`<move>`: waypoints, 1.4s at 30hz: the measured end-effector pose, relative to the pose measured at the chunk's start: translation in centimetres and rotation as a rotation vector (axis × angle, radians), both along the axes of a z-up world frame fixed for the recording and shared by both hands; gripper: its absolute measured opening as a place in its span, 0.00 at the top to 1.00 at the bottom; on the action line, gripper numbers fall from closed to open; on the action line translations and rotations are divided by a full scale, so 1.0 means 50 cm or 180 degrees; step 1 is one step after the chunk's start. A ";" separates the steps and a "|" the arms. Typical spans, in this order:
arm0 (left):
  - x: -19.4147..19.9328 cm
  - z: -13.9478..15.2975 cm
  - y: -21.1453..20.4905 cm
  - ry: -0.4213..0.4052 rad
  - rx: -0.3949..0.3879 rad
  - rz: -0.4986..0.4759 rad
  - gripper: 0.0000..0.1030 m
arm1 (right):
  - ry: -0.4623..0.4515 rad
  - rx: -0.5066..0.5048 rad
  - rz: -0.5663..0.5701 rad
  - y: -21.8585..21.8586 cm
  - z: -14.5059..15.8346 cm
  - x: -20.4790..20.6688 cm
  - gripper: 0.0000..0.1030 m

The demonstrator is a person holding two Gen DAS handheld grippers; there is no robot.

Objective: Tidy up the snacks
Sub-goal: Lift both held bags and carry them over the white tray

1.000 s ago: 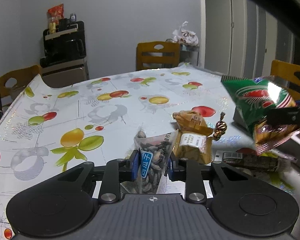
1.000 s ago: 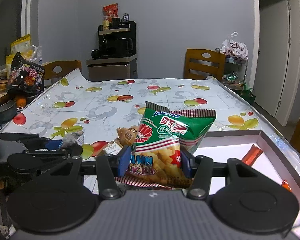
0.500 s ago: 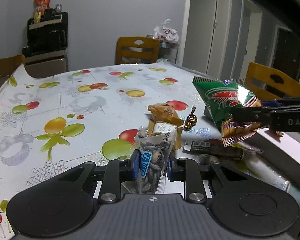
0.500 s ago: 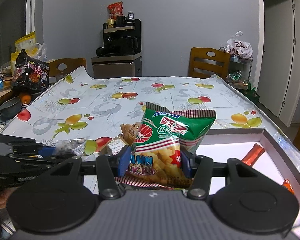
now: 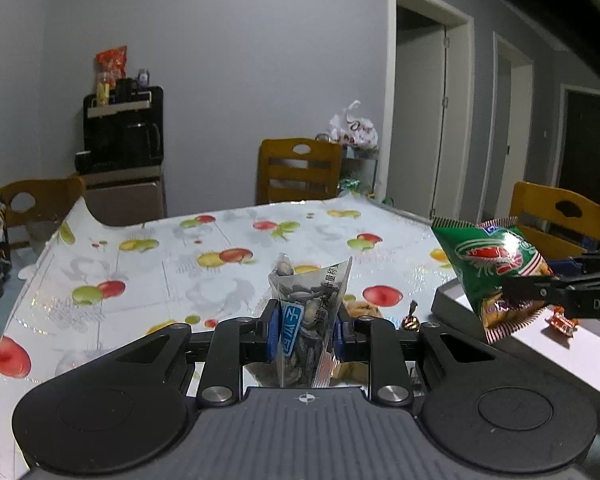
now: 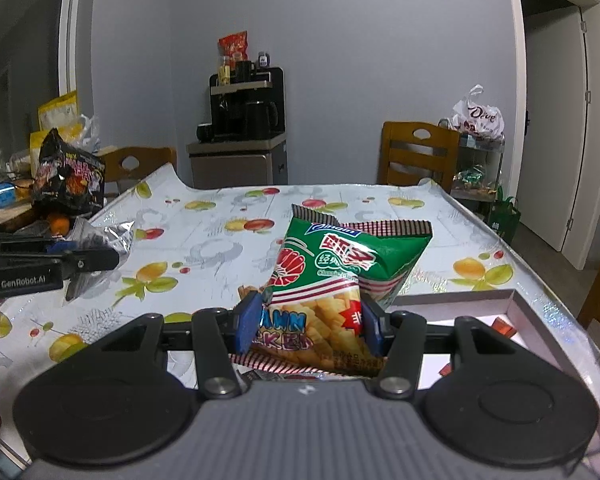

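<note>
On the right side of the fruit-print tablecloth (image 6: 220, 240) sits a shallow grey tray (image 6: 516, 300) holding a few small wrapped sweets (image 5: 562, 320). The right gripper (image 6: 308, 324) clamps a green prawn-cracker bag (image 6: 340, 276) by its lower end, upright above the tray's near edge. The left gripper (image 5: 305, 330) pinches a clear pouch of sunflower seeds (image 5: 306, 308), long axis vertical, held above the cloth.

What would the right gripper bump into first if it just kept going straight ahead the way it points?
Probably nothing soon. The right gripper, shut on the green shrimp cracker bag, points across bare tablecloth toward the far edge. Beyond stands a wooden chair, though depth is unclear.
</note>
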State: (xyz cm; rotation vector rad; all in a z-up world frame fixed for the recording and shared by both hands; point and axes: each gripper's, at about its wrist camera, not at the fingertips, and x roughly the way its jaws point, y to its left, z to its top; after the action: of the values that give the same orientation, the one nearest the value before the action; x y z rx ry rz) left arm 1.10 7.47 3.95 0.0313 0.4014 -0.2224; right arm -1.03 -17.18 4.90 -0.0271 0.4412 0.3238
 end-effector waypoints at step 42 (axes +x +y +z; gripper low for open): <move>0.103 -0.010 -0.315 0.0076 0.0291 -0.0796 0.74 | 0.0063 0.0290 -0.0502 -0.243 -0.028 -0.031 0.50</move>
State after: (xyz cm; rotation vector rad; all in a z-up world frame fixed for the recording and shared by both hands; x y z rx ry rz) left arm 6.23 -8.27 3.48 0.1695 0.4312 -0.4513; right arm -2.59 -29.33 3.49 0.0993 0.4449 0.1889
